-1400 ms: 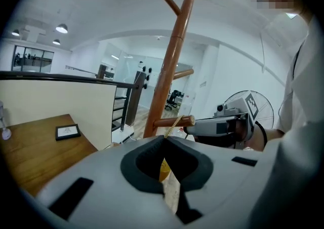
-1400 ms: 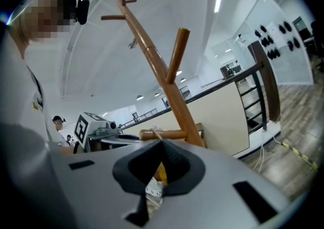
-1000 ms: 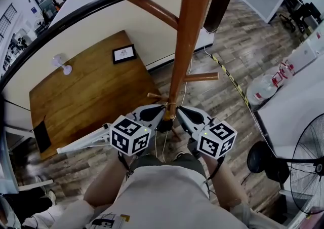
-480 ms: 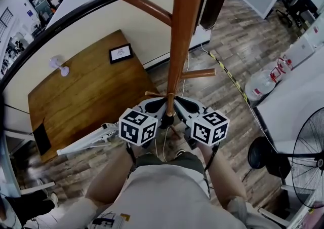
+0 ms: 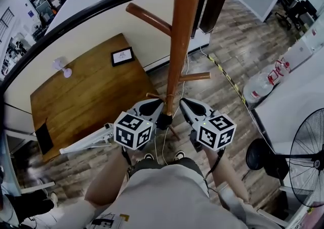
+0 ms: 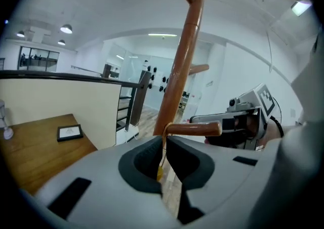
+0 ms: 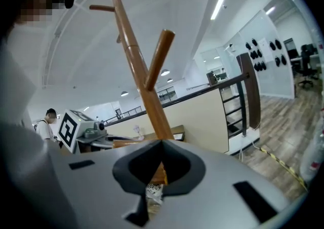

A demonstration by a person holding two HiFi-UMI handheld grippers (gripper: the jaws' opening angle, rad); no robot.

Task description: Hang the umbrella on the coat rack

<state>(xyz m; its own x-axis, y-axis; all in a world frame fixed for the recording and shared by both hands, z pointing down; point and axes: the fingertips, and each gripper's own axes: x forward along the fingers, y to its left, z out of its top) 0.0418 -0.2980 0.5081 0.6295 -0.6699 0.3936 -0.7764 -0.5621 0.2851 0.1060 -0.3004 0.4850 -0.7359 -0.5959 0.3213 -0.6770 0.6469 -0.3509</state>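
The brown wooden coat rack pole rises right in front of me, with angled pegs up high and short pegs low down. My left gripper is shut on a thin yellowish cord that loops over a short horizontal peg next to the pole. Close on the other side of the pole, my right gripper has its jaws closed with a yellow strip of the cord between them. A dark part of the umbrella shows between the two grippers; the rest of it is hidden.
A wooden table with a small picture frame stands to the left behind a black railing. A pedestal fan, a water jug and a white counter are on the right. Striped tape crosses the plank floor.
Both grippers stay at the low peg. They drew together at the pole, then parted a little, the right one shifting right. Both stay shut.
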